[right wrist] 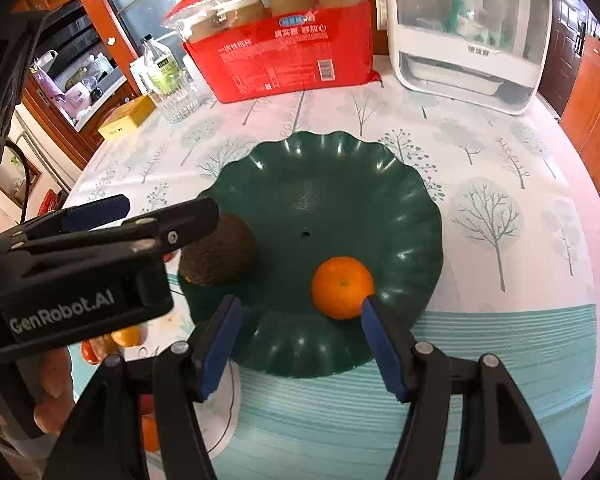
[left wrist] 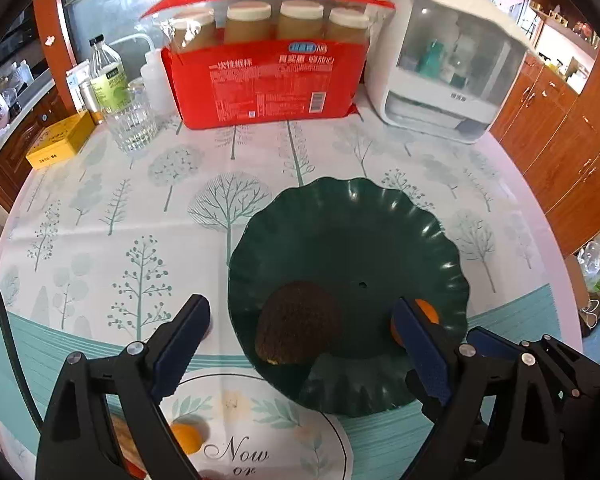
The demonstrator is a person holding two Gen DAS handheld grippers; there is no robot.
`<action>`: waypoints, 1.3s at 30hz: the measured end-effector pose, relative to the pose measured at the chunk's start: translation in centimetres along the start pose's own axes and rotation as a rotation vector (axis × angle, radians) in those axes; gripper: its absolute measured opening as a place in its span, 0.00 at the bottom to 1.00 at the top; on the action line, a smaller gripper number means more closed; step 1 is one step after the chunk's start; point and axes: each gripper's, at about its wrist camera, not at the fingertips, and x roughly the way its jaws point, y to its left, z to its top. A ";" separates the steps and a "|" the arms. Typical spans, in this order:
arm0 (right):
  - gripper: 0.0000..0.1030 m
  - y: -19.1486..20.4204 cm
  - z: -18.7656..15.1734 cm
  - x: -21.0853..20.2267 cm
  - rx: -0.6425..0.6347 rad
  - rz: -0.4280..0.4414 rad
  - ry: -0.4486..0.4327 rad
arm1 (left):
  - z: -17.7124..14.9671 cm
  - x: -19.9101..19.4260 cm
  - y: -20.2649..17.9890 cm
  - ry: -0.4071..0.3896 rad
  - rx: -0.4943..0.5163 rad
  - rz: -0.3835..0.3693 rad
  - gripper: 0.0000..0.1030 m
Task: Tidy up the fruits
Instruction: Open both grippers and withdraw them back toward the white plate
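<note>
A dark green scalloped plate sits on the tree-print tablecloth. On it lie a brown rough fruit and an orange mandarin, partly hidden behind a fingertip in the left wrist view. My left gripper is open and empty, its jaws either side of the brown fruit at the plate's near edge; it also shows in the right wrist view. My right gripper is open and empty, just short of the mandarin. Another mandarin lies on the cloth near the left gripper.
A red pack of paper cups, a white storage box, a glass tumbler, a bottle and a yellow box stand at the table's far side. More fruit lies at the plate's left. Wooden cabinets stand to the right.
</note>
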 end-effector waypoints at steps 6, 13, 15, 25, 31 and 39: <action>0.61 0.9 -0.6 -2.1 0.017 -0.007 -0.026 | -0.4 -3.5 0.7 -0.033 0.018 -0.018 0.90; 0.61 2.4 -1.8 -4.9 0.065 -0.012 -0.051 | -1.5 -8.6 2.8 -0.086 0.028 -0.036 0.90; 0.61 3.2 -2.2 -6.0 0.078 -0.020 -0.065 | -2.0 -9.9 3.6 -0.098 0.028 -0.043 0.90; 0.61 7.3 -3.3 -11.4 0.125 -0.057 -0.167 | -4.8 -17.2 9.2 -0.225 -0.022 -0.043 0.90; 0.61 10.5 -4.3 -13.6 0.105 -0.078 -0.218 | -6.7 -19.3 12.4 -0.213 0.007 -0.029 0.90; 0.61 13.8 -6.7 -13.8 0.079 -0.072 -0.210 | -10.3 -20.9 15.4 -0.174 0.020 -0.080 0.93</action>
